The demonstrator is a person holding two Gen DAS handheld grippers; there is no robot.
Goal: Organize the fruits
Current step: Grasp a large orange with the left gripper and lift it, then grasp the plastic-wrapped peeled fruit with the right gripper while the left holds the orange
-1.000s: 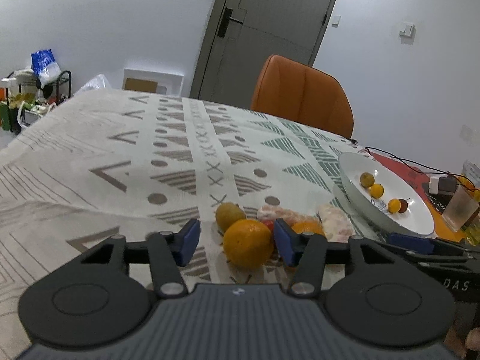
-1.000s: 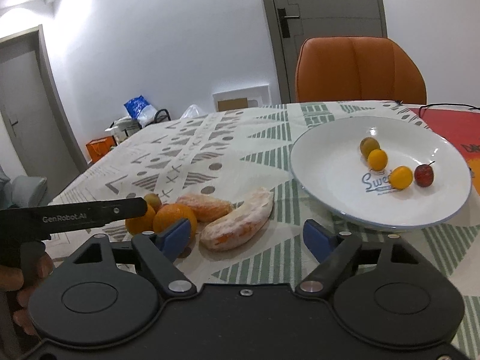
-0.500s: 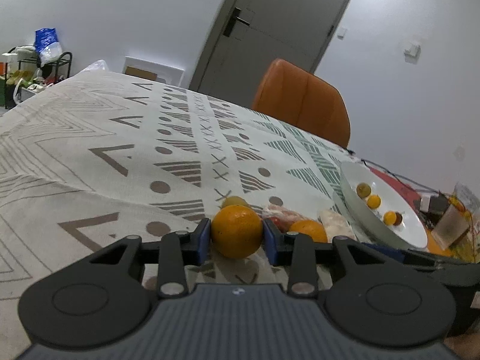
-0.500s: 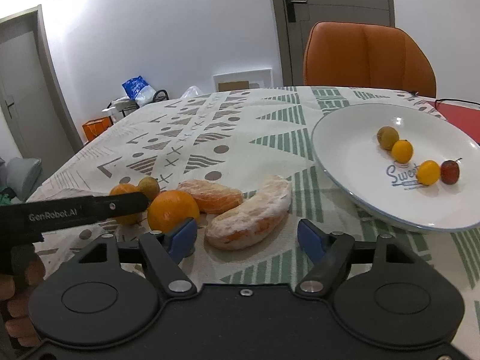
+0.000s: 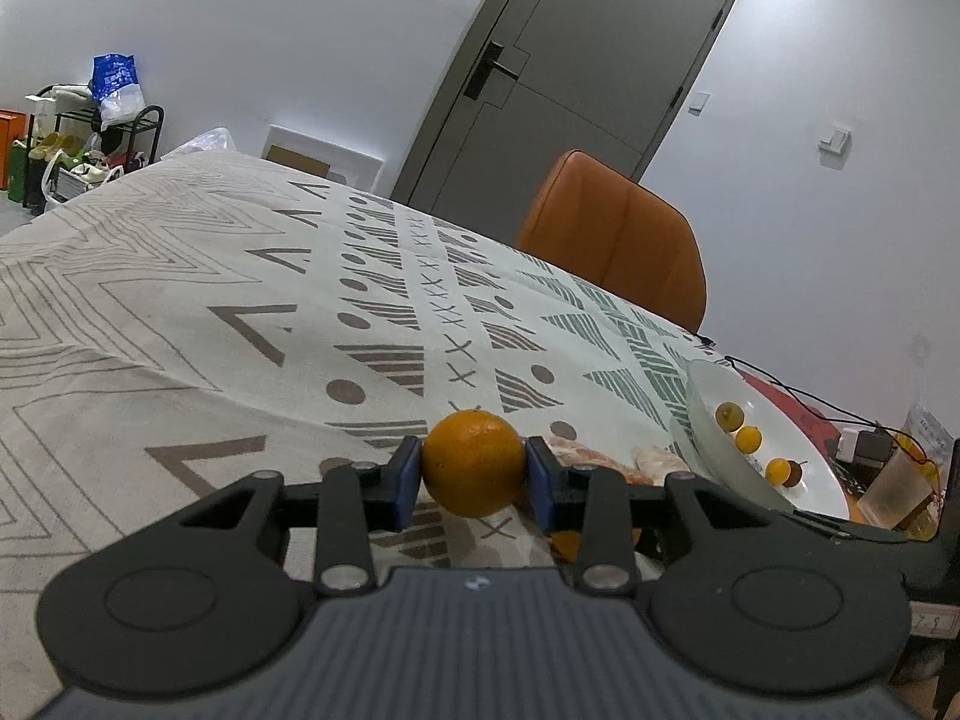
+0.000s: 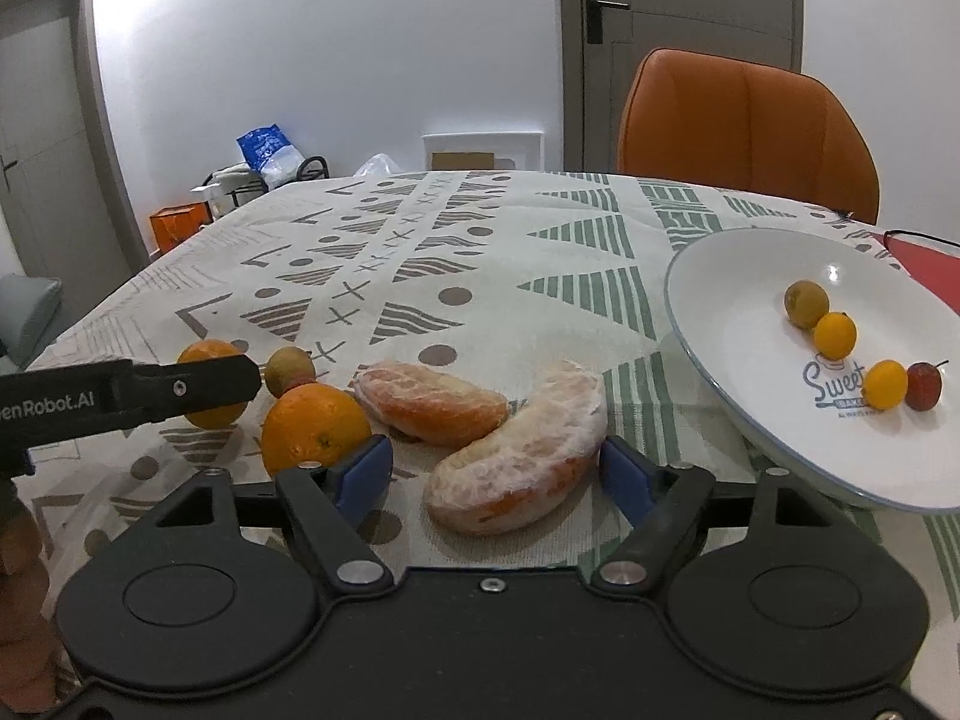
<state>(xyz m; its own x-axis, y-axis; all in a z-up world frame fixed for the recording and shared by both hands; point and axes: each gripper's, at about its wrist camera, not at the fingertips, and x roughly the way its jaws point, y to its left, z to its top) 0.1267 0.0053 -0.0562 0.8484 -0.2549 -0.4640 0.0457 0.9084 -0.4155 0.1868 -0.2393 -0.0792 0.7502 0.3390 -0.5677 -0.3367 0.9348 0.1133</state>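
Observation:
My left gripper (image 5: 474,477) is shut on an orange (image 5: 473,463) and holds it above the patterned tablecloth; the right wrist view shows this gripper from the side (image 6: 180,387) with the orange (image 6: 207,354) partly hidden behind it. My right gripper (image 6: 495,477) is open around a peeled citrus piece (image 6: 519,450) lying on the cloth. A second peeled piece (image 6: 429,402), another orange (image 6: 315,429) and a small brownish fruit (image 6: 290,367) lie beside it. A white plate (image 6: 750,372) on the right holds several small fruits.
An orange chair (image 6: 747,126) stands at the table's far side. A black cable, a plastic cup (image 5: 897,489) and small clutter sit beyond the plate on a red mat (image 6: 924,264). A shoe rack with bags (image 5: 90,138) is on the floor at left.
My left gripper closed on the orange and lifted it off the cloth. My right gripper moved forward so its open fingers now flank the nearer peeled piece.

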